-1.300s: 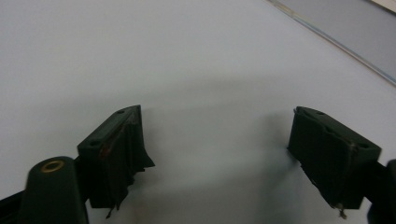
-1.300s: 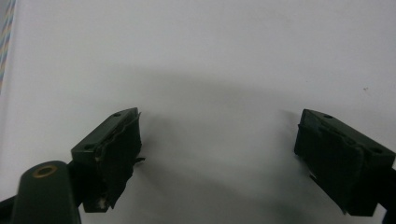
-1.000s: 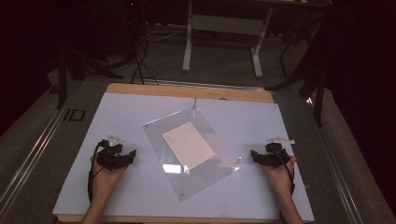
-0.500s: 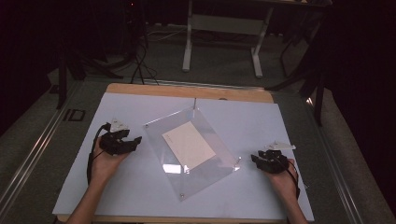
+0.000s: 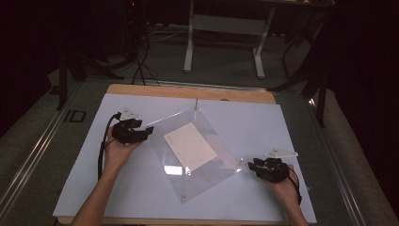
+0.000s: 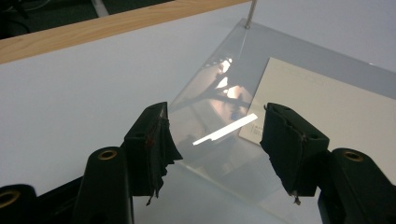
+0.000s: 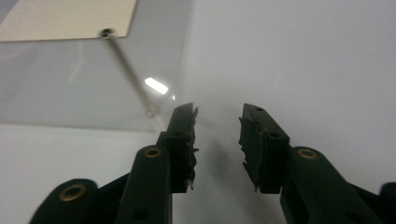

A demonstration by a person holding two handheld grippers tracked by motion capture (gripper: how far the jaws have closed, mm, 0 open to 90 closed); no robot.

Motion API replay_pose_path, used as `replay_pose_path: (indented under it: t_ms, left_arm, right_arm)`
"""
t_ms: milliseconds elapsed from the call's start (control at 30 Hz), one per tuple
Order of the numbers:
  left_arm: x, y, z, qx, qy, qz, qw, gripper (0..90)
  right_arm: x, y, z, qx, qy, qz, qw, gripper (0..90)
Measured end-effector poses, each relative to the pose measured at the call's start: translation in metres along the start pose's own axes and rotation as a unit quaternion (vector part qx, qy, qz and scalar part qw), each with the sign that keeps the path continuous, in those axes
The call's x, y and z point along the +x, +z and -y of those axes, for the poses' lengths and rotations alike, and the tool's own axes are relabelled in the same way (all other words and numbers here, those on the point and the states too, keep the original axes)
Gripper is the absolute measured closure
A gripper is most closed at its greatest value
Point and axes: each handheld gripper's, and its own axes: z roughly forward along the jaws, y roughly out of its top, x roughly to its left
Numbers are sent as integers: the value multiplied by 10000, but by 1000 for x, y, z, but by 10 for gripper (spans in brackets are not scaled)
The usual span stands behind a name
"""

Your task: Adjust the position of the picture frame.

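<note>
Dark room with a grey floor, and a wooden table [image 5: 141, 90] topped by a big pale blue-white mat [image 5: 291, 136]; behind the table there's a white metal stand [image 5: 225, 28] and some black cables [image 5: 139, 61] on the floor; nothing else sits on the mat. In the middle of the mat lies a clear square acrylic sheet [image 5: 207, 136], turned like a diamond, with a small metal post at each corner; under it, roughly centred, is a cream rectangular card [image 5: 190, 146]. The left gripper [image 5: 147, 132] is right at the sheet's left corner; in the left gripper view [image 6: 215, 135] its jaws stand wide apart on either side of that edge, not gripping it, the card just beyond. The right gripper [image 5: 251, 165] sits just off the sheet's right corner; in the right gripper view [image 7: 217, 128] its jaws are parted a moderate way over bare mat, holding nothing, with the sheet's corner post [image 7: 150, 111] just beside the left jaw; nothing blocks either one.
</note>
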Motion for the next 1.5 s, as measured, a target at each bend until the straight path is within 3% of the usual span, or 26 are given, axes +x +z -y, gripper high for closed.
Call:
replay_pose_path:
  t_ms: [200,633,1033,1300,1500]
  left_arm:
    - [-3,11,-7,48,129,37,9999,413]
    - [-5,29,-17,191,141,111,9997,440]
    - [-15,43,-28,190,296,196,9992,435]
    - [-17,54,-35,253,347,253,9988,430]
    - [-21,61,-37,248,391,295,9985,430]
  right_arm:
    - [12,-1,1,0,-234,-156,9996,713]
    - [26,2,-7,-146,-432,-413,9981,680]
    - [35,14,-22,-218,-490,-410,9977,703]
    - [36,20,-23,-233,-484,-337,9980,832]
    - [35,20,-23,-267,-543,-343,9976,840]
